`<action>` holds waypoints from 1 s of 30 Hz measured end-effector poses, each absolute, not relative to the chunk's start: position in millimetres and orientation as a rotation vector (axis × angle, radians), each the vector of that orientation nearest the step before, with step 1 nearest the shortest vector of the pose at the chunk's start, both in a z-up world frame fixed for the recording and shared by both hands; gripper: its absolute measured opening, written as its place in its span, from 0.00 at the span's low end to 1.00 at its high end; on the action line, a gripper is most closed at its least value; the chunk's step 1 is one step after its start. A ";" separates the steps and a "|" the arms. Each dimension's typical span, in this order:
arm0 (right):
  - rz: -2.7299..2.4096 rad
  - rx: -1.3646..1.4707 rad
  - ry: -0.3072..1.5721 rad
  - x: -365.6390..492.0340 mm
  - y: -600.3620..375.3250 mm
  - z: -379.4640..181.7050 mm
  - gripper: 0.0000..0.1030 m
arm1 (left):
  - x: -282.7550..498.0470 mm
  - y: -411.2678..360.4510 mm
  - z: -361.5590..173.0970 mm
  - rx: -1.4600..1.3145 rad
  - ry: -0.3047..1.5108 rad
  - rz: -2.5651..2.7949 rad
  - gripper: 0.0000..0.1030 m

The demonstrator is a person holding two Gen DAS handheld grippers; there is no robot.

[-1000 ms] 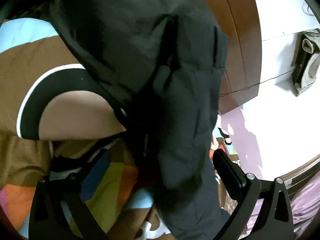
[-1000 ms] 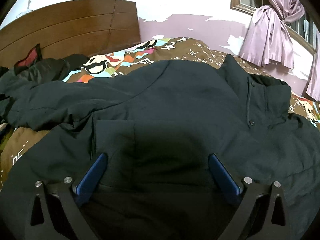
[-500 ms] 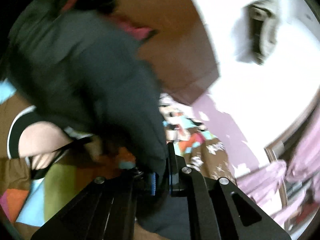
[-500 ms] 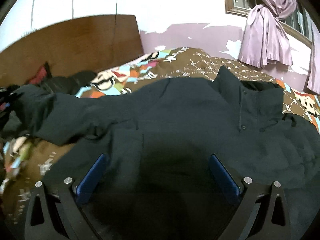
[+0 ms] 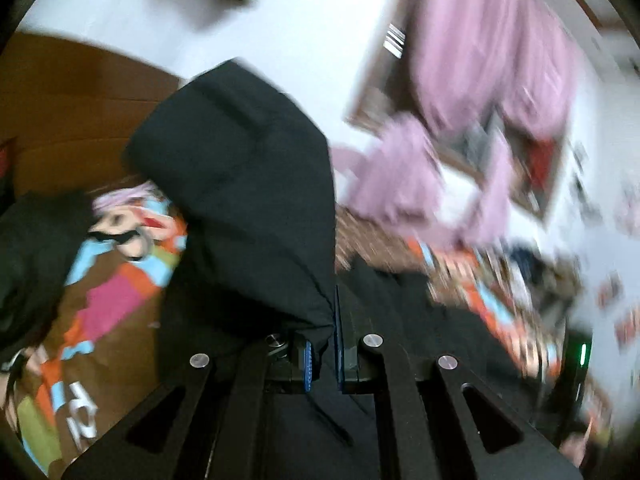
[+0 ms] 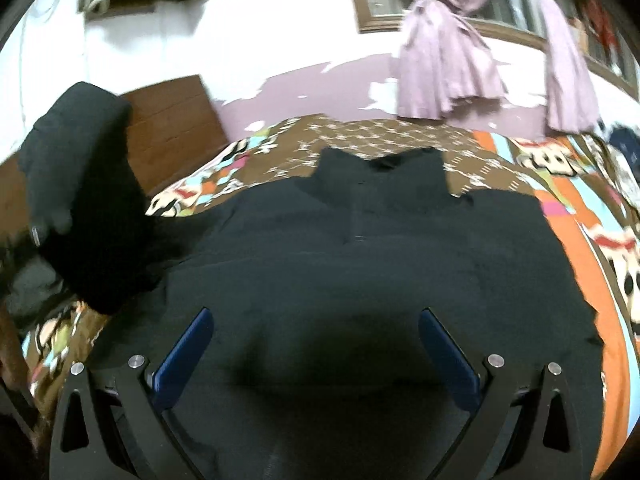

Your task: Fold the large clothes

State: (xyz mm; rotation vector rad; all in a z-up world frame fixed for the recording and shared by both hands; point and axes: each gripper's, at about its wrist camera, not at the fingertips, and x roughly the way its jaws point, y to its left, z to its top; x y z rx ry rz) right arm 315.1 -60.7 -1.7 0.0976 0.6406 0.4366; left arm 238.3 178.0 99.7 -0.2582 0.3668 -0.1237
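Observation:
A large black jacket (image 6: 360, 256) lies spread on the bed, collar at the far side. My left gripper (image 5: 322, 344) is shut on the jacket's sleeve (image 5: 248, 200), which rises lifted in front of the camera; the raised sleeve also shows at the left of the right wrist view (image 6: 76, 184). My right gripper (image 6: 316, 344) is open and empty, hovering low over the jacket's lower body, its blue pads (image 6: 184, 356) apart on either side.
The bed has a colourful patterned brown cover (image 6: 580, 208). A wooden headboard (image 6: 172, 128) stands at the left, purple curtains (image 6: 448, 64) and a window at the back wall. Another dark garment (image 5: 36, 256) lies left on the bed.
My left gripper closed on the sleeve and swung it up and across toward the jacket's body. My right gripper stayed open and tilted up, showing more of the wall.

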 end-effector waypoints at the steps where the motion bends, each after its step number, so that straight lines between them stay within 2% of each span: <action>1: 0.434 0.124 0.645 315.6 -68.1 -2.1 1.00 | 244.8 156.9 92.1 -0.212 0.411 -0.166 0.06; 9: 0.462 0.309 0.713 314.4 -105.5 -18.2 1.00 | 257.6 72.5 38.9 -0.080 0.697 -0.266 0.06; 19: 0.692 0.746 0.861 337.2 -110.2 -41.9 0.99 | 251.9 77.1 -6.0 -0.049 0.801 -0.267 0.06; 22: 0.721 0.816 0.883 344.2 -104.8 -42.2 0.88 | 254.5 76.5 -7.6 -0.041 0.807 -0.264 0.06; 25: 0.717 0.788 0.907 349.7 -95.4 -35.6 0.64 | 253.8 73.7 -5.9 -0.022 0.809 -0.260 0.06; 27: 0.713 0.770 0.923 353.9 -91.0 -33.5 0.23 | 254.5 73.1 -6.0 -0.010 0.808 -0.260 0.06; 29: 0.699 0.742 0.928 354.7 -89.0 -28.4 0.09 | 254.2 74.5 -6.6 -0.006 0.802 -0.267 0.10; 30: 0.703 0.732 0.920 354.5 -88.4 -25.8 0.06 | 254.3 75.8 -6.5 -0.010 0.799 -0.275 0.11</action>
